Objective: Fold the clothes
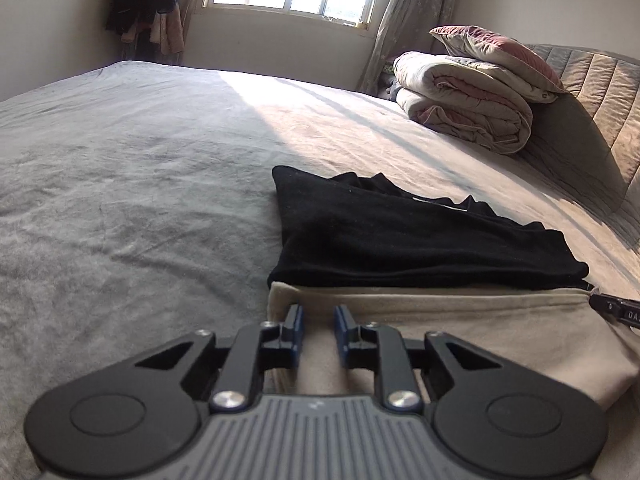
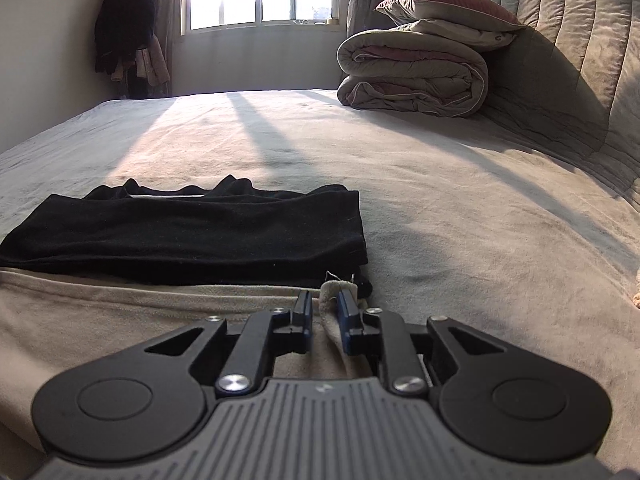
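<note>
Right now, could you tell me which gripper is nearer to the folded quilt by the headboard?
The right. The right gripper is at the beige garment's corner on the headboard side, facing the folded quilt; the left gripper is at its far end.

Dark garment (image 1: 404,236) folded on bed (image 1: 120,168), beyond lighter garment (image 1: 460,320); quilt (image 1: 460,108) far right.

Near: plain beige garment (image 1: 480,320). Just beyond: plain black folded garment (image 2: 192,232). Grey bed sheet (image 1: 120,200), sunlit far side. Far right: beige-and-pink rolled quilt (image 2: 412,76), maroon-and-grey pillow (image 2: 444,4), grey quilted headboard (image 2: 580,20).
</note>
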Motion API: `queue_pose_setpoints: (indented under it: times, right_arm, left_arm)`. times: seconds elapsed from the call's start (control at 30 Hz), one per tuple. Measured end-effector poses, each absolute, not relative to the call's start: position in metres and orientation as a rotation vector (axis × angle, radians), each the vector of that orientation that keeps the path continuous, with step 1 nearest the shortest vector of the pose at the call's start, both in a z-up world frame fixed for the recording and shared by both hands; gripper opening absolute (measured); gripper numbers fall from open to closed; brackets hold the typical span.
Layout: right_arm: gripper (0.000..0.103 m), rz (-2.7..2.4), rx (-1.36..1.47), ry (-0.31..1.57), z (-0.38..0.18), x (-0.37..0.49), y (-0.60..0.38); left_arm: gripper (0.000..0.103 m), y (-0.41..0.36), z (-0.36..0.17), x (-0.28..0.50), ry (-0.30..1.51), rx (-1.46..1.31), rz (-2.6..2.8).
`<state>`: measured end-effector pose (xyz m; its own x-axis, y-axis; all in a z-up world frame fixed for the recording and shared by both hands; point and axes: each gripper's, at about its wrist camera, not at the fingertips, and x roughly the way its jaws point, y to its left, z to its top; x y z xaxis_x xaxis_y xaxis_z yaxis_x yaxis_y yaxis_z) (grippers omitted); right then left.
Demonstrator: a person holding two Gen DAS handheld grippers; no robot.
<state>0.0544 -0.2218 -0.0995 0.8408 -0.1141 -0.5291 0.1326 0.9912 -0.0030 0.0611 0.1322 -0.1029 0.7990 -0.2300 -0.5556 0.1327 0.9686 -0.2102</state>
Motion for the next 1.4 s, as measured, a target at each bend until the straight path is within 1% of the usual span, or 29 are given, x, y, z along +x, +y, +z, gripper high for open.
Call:
queue_pose_setpoints:
  times: [0.03,0.07,0.13,0.27,0.33,0.4,0.43,0.5,0.6,0.73,0.8,1.1,1.23,1.4]
  right_arm:
    - [0.027,-0.137,0.034,0.571,-0.102,0.056,-0.223]
    - [0.035,-0.142,0.048,0.579,-0.103,0.057,-0.226]
    - [0.035,-0.127,0.094,0.578,-0.099,0.053,-0.229]
    - [0.036,-0.011,0.061,0.569,-0.09,0.038,-0.198]
    - [0.036,0.048,0.044,0.563,-0.085,0.03,-0.183]
    - [0.037,0.106,0.027,0.558,-0.08,0.023,-0.168]
    - [0.037,0.135,0.018,0.555,-0.077,0.019,-0.16]
    - [0.037,0.2,-0.01,0.554,-0.075,0.011,-0.143]
    - [0.037,0.321,-0.114,0.582,-0.086,-0.005,-0.112]
    - [0.038,0.351,-0.234,0.571,-0.105,-0.019,-0.105]
    - [0.043,0.35,-0.218,0.569,-0.102,-0.021,-0.115]
    - [0.043,0.228,-0.083,0.587,-0.097,-0.032,-0.189]
    - [0.043,0.204,-0.028,0.594,-0.096,-0.038,-0.211]
    - [0.043,0.2,-0.023,0.574,-0.086,-0.045,-0.214]
  left_arm:
    - [0.019,0.132,-0.101,0.061,0.618,-0.161,-0.196]
    - [0.019,0.132,-0.1,0.06,0.619,-0.16,-0.196]
    - [0.019,0.132,-0.095,0.057,0.618,-0.167,-0.198]
    - [0.033,0.13,-0.082,0.044,0.581,-0.195,-0.253]
    - [0.036,0.123,-0.077,0.035,0.565,-0.186,-0.318]
    - [0.042,0.111,-0.076,0.028,0.566,-0.158,-0.402]
    - [0.043,0.102,-0.076,0.023,0.572,-0.135,-0.453]
    - [0.043,0.087,-0.08,0.015,0.598,-0.076,-0.533]
    - [0.043,0.069,-0.09,0.005,0.649,0.036,-0.581]
    - [0.043,0.07,-0.098,-0.01,0.629,0.142,-0.583]
    - [0.043,0.079,-0.095,-0.013,0.631,0.131,-0.578]
    - [0.044,0.141,-0.092,-0.025,0.628,0.012,-0.511]
    - [0.044,0.155,-0.089,-0.026,0.638,-0.047,-0.508]
    - [0.049,0.164,-0.074,-0.019,0.608,-0.164,-0.504]
